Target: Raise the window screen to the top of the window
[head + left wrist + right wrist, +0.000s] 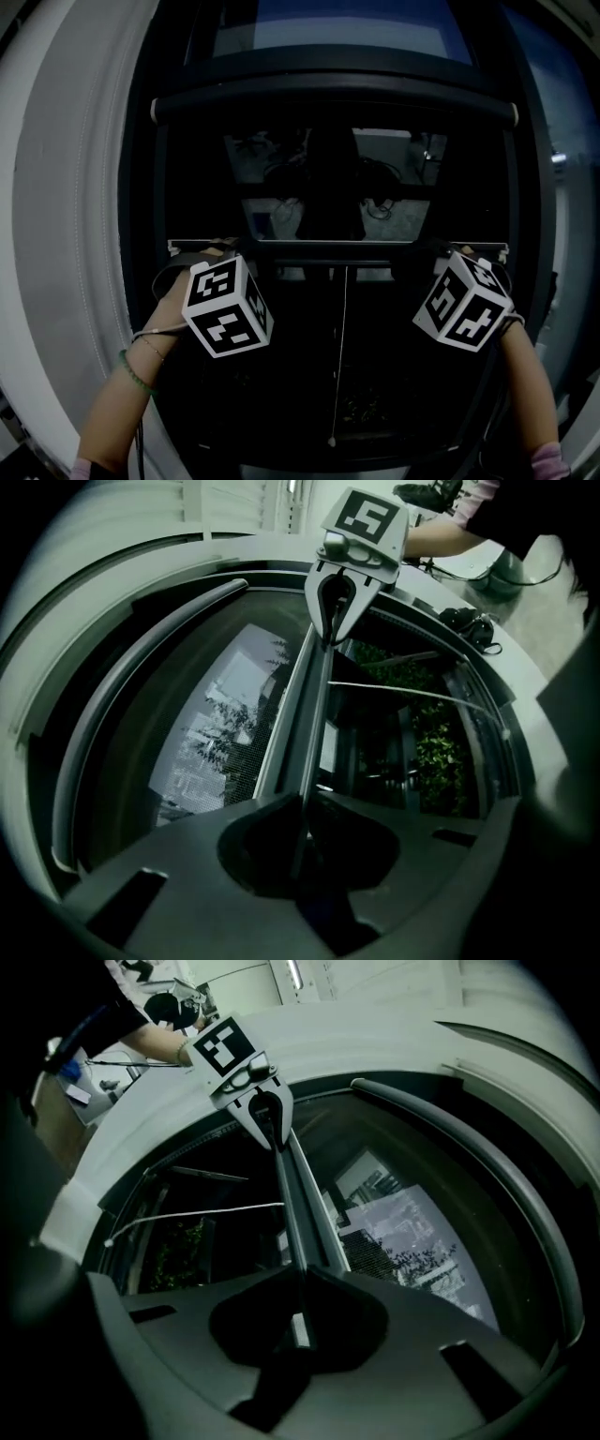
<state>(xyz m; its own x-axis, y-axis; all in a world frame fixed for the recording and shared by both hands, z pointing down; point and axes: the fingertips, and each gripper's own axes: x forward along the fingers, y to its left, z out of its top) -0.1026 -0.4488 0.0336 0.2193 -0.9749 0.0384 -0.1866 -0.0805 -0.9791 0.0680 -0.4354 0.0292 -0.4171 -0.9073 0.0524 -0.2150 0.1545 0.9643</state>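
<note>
The left gripper (305,822) and the right gripper (298,1312) each have their jaws closed on the bar (342,247) of the screen (333,178), one near each end. The bar stands around mid-height of the window, well below the top roller (333,108). The grip is made, but I judge a good part of the lift remains.

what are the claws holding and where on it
The window screen's bottom bar: left claw grips near its left end, right claw near its right end.
</note>
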